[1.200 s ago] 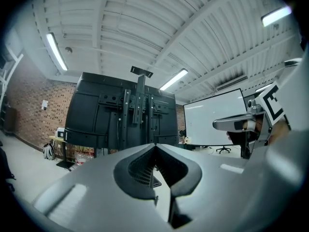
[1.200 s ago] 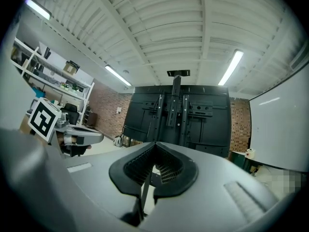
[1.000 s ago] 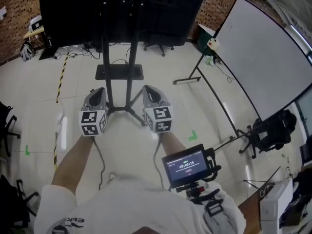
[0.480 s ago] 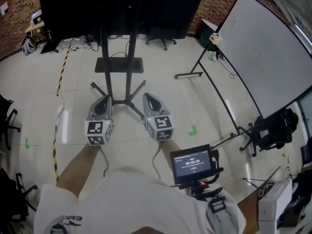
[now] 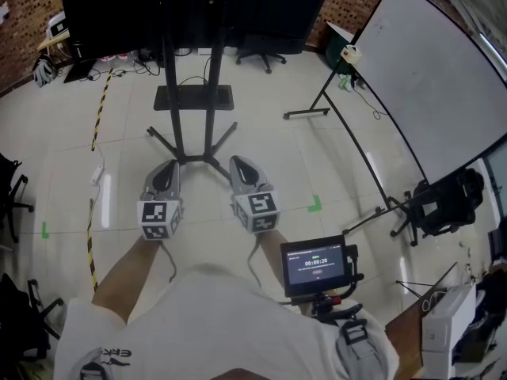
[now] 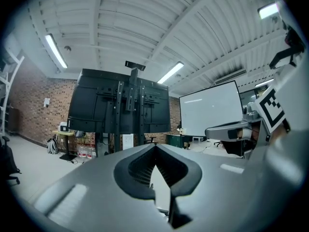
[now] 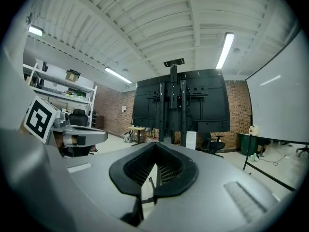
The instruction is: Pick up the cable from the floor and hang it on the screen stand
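Fingers (image 6: 96, 187) closed, empty: left gripper (image 5: 166, 169), right gripper (image 5: 240, 165) lower, farther from screen stand (image 5: 212, 93).

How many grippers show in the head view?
2: the left gripper at lower left of the screen stand, the right gripper at lower right of it; both shut and empty. None looks hidden.

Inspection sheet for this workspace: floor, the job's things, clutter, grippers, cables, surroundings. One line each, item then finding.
Surface: pale tiled floor, green tape marks.
Job's things: screen stand upright; nothing seen hanging on it; job cable not identifiable.
Clutter: small white item left of the stand.
Grippers: left gripper and right gripper shut, empty, side by side before the stand.
Cables: yellow-black striped line on floor, cable or tape unclear; thin black cable behind stand.
Surroundings: whiteboard at right, office chair, brick wall.
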The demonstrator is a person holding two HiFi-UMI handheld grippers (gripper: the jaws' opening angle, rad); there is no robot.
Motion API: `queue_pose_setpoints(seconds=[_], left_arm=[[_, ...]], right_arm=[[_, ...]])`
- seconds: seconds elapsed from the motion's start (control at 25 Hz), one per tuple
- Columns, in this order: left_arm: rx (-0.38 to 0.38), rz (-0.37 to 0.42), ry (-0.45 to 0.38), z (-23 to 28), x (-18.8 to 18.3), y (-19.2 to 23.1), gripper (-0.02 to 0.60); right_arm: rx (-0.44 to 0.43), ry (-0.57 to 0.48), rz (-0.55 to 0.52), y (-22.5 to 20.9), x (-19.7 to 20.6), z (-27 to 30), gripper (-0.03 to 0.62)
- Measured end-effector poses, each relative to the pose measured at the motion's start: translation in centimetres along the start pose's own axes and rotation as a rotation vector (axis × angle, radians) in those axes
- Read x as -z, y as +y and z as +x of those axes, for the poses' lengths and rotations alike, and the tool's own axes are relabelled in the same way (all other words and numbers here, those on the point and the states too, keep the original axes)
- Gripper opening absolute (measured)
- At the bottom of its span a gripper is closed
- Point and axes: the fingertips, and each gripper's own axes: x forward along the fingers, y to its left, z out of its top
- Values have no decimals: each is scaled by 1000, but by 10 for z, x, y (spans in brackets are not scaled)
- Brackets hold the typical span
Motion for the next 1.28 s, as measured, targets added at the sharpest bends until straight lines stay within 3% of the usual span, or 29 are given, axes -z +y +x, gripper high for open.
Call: queue_pose_setpoints(seconds=[1.28], left_arm=[[-11,-15,-9,7,-4,27,2]], right_arm=[[24,20,17,7,4,14,12]])
